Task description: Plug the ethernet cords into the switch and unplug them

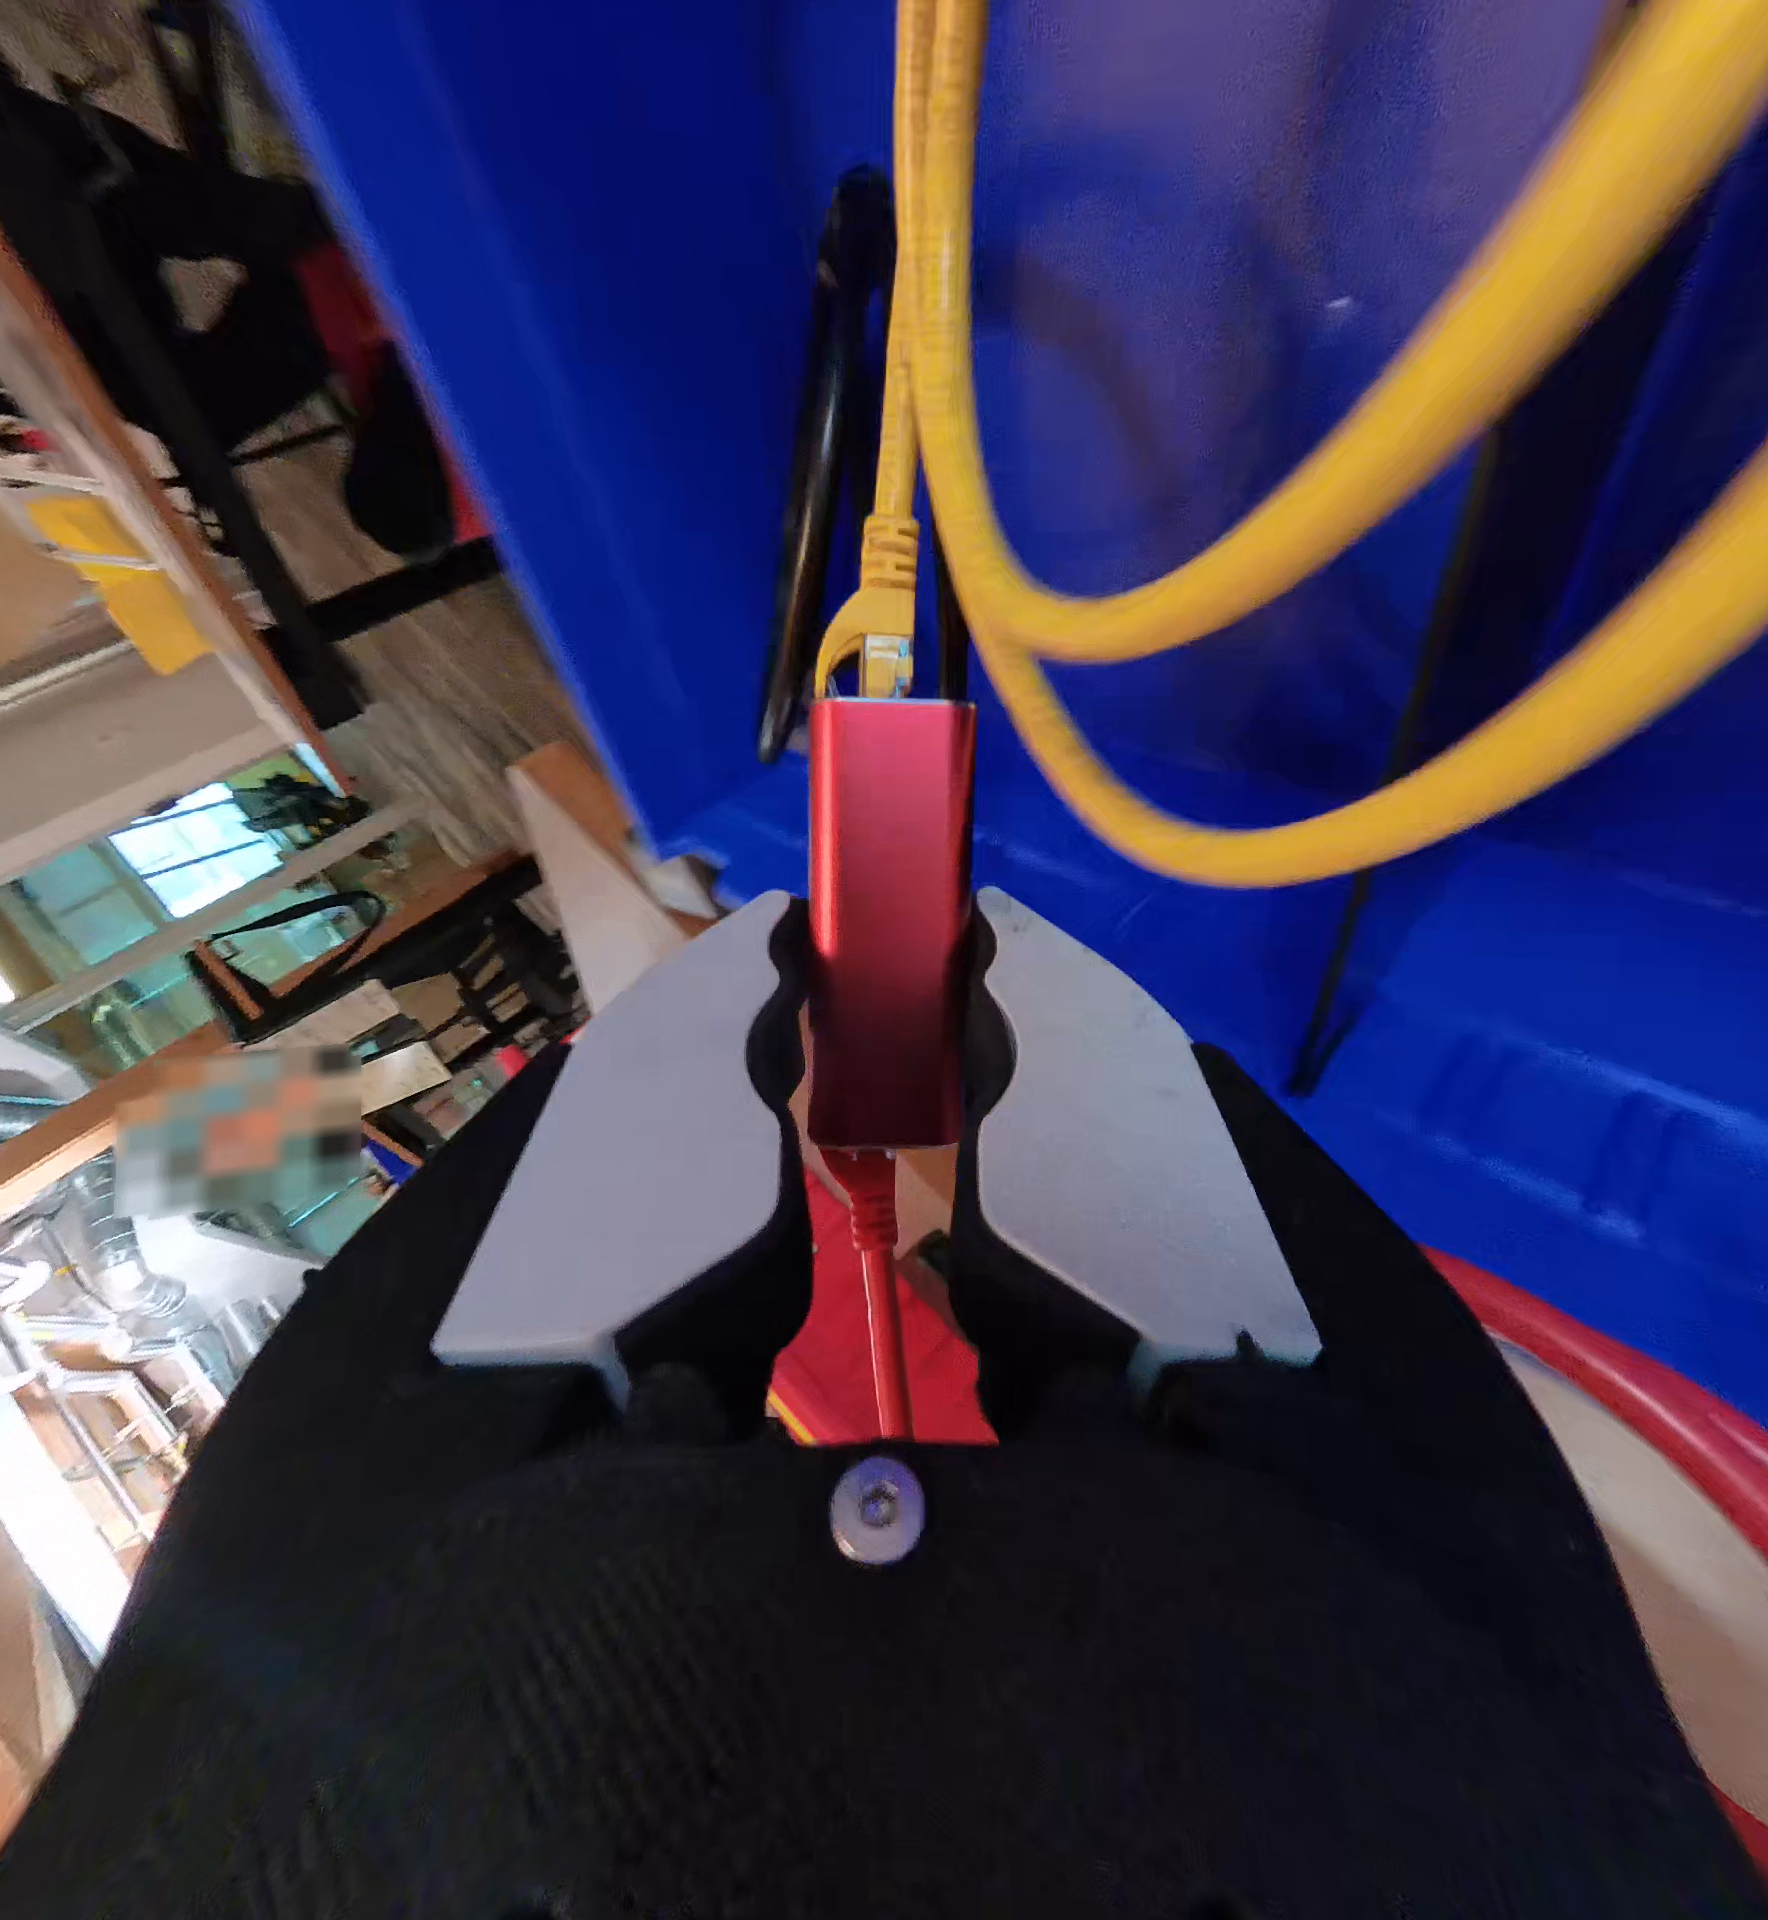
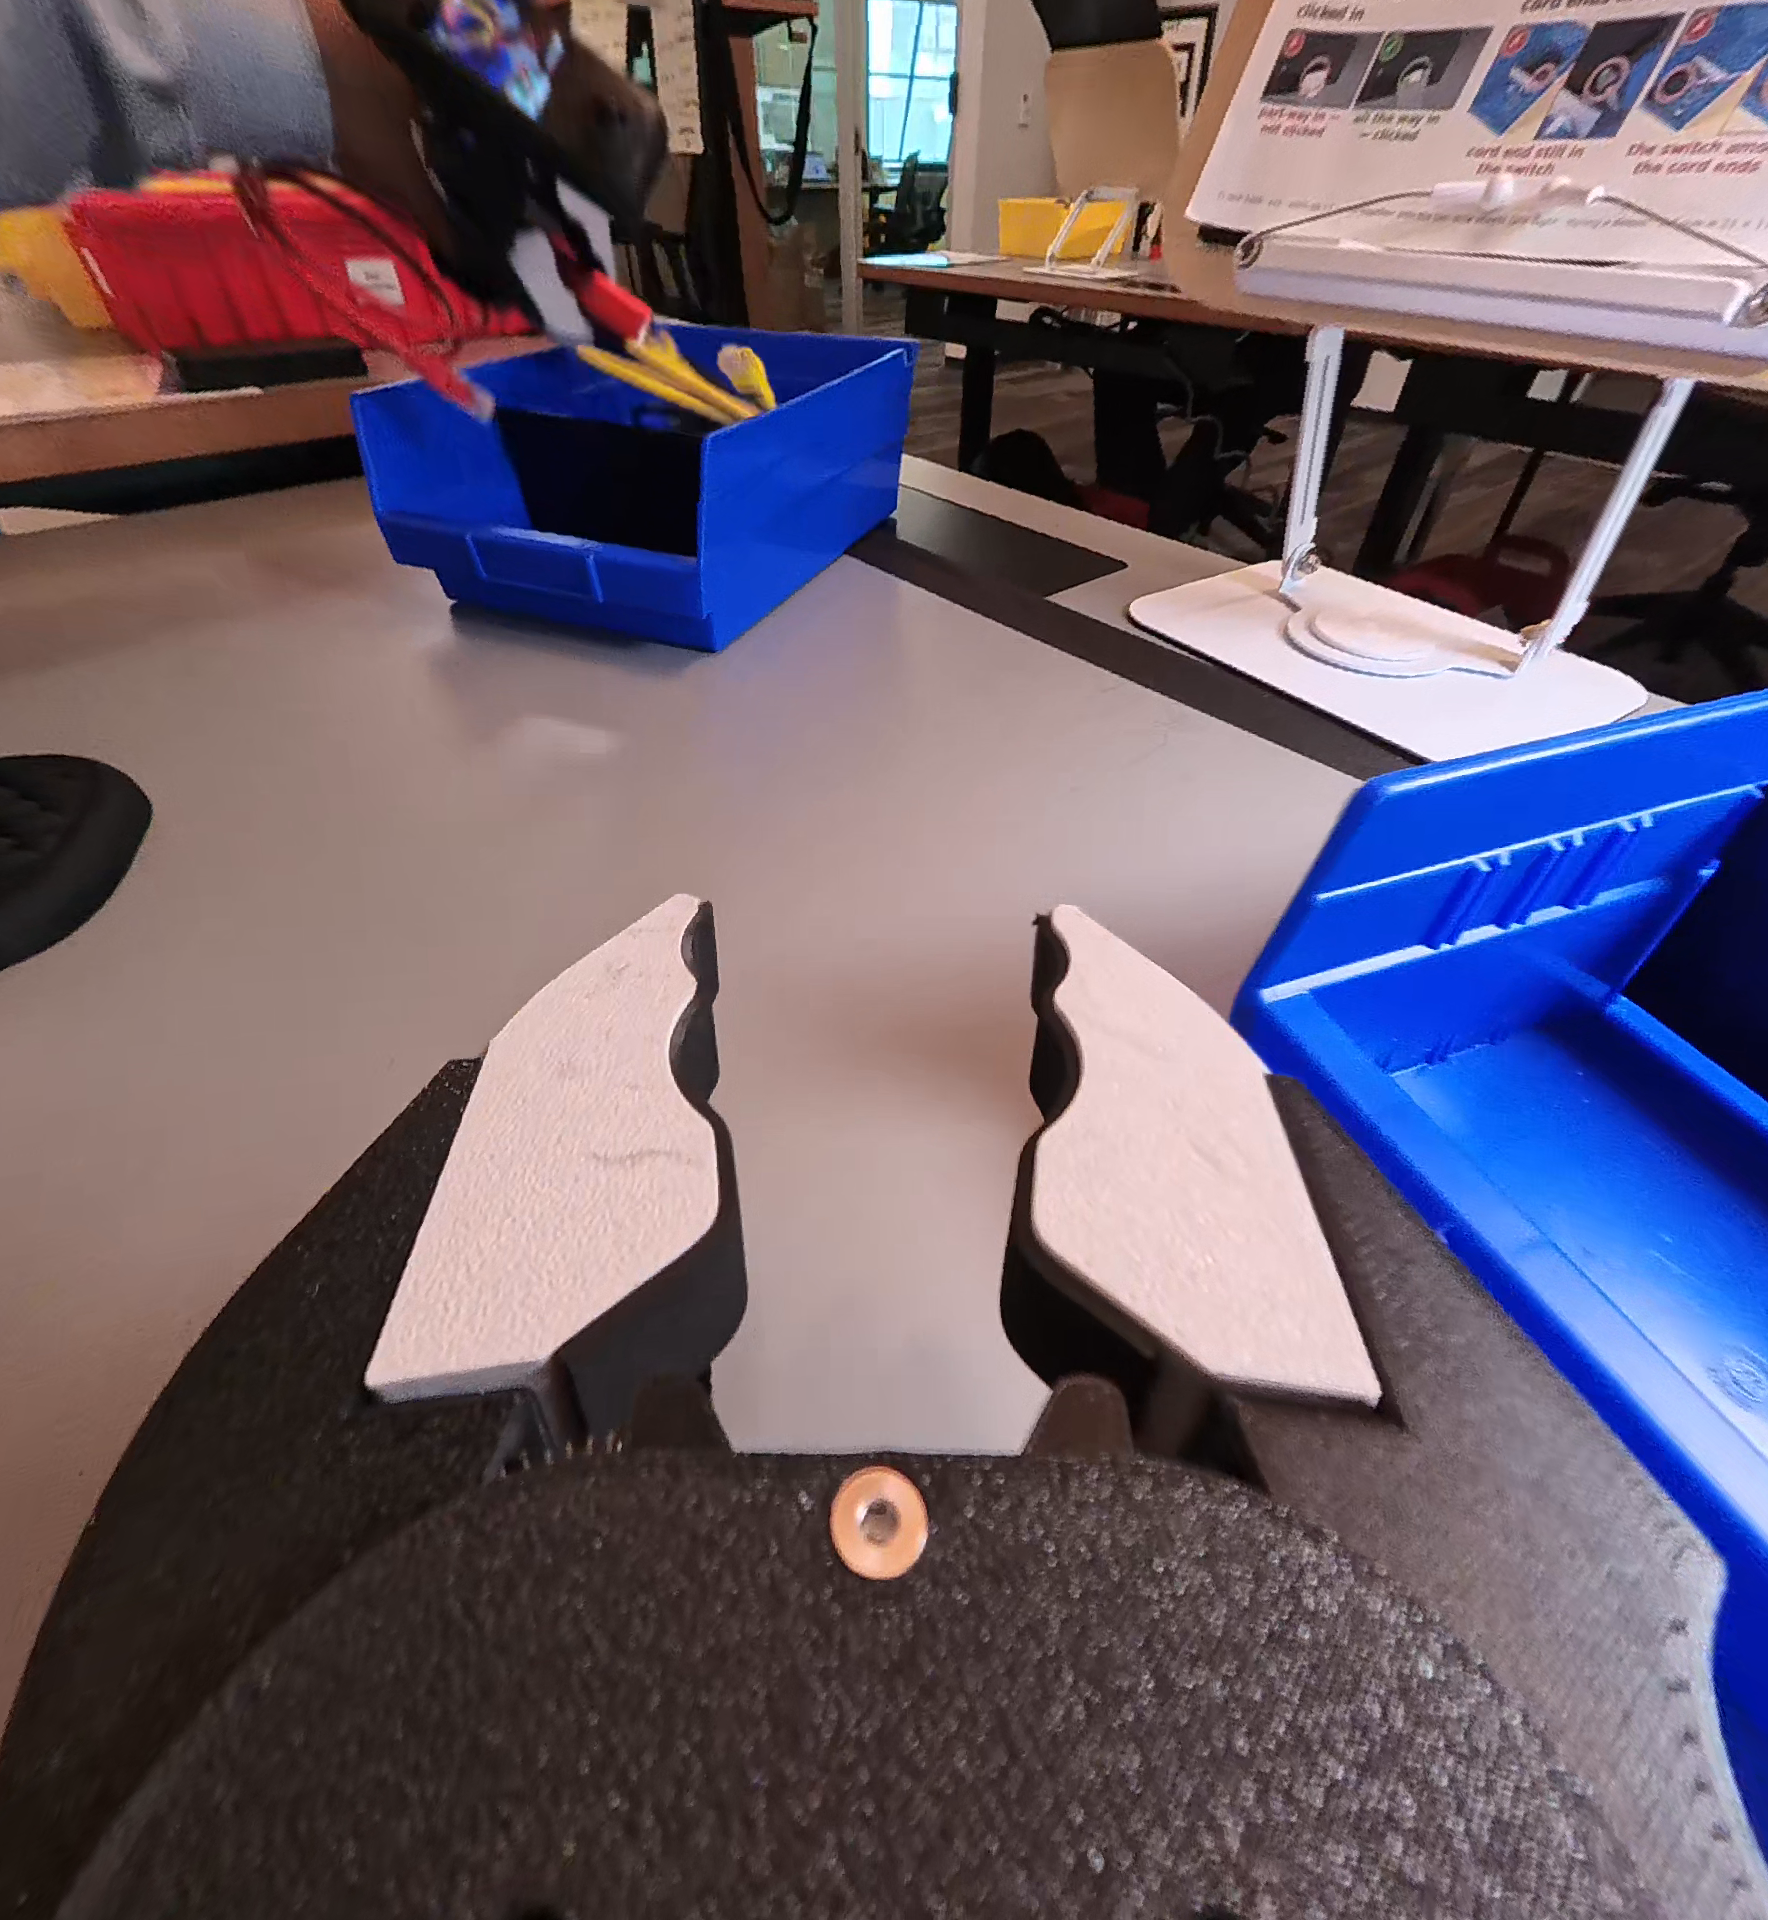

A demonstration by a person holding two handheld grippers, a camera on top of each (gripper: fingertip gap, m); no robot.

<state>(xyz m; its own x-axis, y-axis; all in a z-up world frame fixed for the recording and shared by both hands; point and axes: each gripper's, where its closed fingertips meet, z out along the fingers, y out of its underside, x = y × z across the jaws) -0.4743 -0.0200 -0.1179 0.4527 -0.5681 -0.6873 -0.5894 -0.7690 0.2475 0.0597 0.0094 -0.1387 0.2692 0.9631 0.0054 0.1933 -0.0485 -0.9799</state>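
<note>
Your far bin (image 2: 641, 488) sits on the grey table (image 2: 444, 810), and yellow cords (image 2: 693, 379) stick up out of it beside a black divider. The near bin (image 2: 1545, 1091) at your right is blue too; the part of it you can see holds only a dark divider.

Your left gripper (image 1: 885, 935) is clenched on the red switch (image 1: 890, 914), held above the far bin's blue interior. The switch lies lengthwise between the fingers (image 1: 651, 1143), its far end sticking out past the tips. One yellow plug (image 1: 885, 613) sits in that far end; whether it is fully clicked in you cannot tell. Loops of yellow cord (image 1: 1379, 499) hang just beyond. A red cord (image 1: 885, 1320) leaves the switch's near end and runs back between the fingers.

Your right gripper (image 2: 875, 935) is released, jaws well apart, holding nothing, with bare table showing between them. It is low over the table just left of the near bin. A white stand (image 2: 1399, 644) with a sheet is behind.
</note>
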